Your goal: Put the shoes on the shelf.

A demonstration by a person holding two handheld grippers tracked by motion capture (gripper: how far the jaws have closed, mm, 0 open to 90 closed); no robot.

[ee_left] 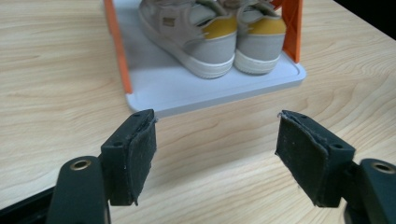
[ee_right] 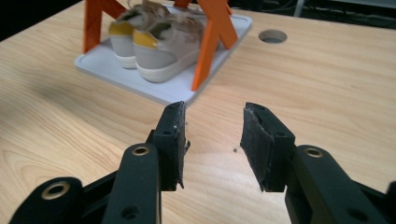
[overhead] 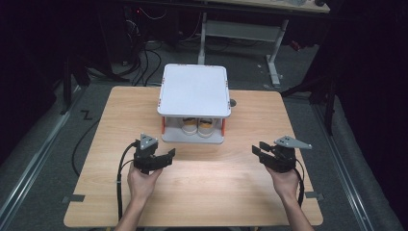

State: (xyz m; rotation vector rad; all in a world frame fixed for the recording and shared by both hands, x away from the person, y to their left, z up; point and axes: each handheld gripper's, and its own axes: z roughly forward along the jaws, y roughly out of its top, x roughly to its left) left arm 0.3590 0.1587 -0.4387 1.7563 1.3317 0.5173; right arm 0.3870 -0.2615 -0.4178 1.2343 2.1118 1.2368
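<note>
A small white shoe rack [overhead: 194, 89] with orange posts stands at the middle of the wooden table [overhead: 207, 192]. On its lower shelf [ee_left: 163, 88] sits a pair of grey and white sneakers [ee_left: 210, 37] with yellow heels, heels toward me. They also show in the right gripper view as sneakers [ee_right: 149, 42] on the shelf [ee_right: 100, 58]. My left gripper [overhead: 169, 155] hovers in front of the rack's left corner, jaws open with nothing between them [ee_left: 215, 140]. My right gripper [overhead: 257, 148] hangs off the rack's right front, also open and empty [ee_right: 212, 135].
A round cable hole [ee_right: 272, 36] lies in the tabletop right of the rack. Bare wood stretches between both grippers and toward the near edge. Beyond the table's far edge are cables [overhead: 144, 57] on the floor and a white desk frame [overhead: 274, 53].
</note>
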